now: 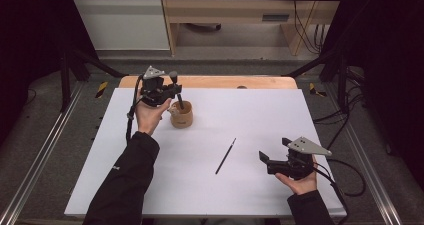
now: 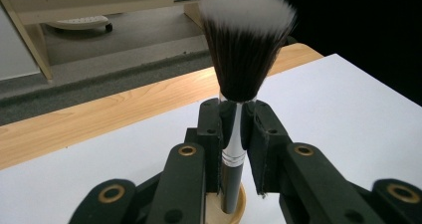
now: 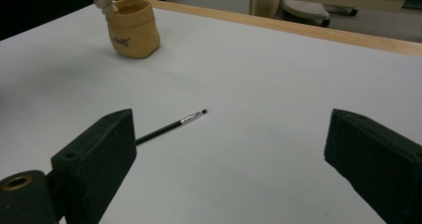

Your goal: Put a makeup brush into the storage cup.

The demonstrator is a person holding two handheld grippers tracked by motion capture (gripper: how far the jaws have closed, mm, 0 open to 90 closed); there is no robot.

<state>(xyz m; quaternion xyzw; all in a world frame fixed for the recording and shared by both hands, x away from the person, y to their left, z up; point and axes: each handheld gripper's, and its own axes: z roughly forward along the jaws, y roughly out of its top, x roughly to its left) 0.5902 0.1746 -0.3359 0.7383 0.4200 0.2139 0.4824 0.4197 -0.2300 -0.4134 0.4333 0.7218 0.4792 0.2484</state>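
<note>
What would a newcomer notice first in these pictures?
First, the big brush: the left gripper grips its handle, bristles up, lower end inside the yellow pot near the table's far left. Next, the thin brush lying alone mid-table on the white sheet. The right gripper hangs open at the near right.

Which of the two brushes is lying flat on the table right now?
The thin brush, slim and dark, lies flat on the white table, untouched. The big fluffy brush stands upright instead, clamped in the left gripper with its handle down in the tan pot.
</note>
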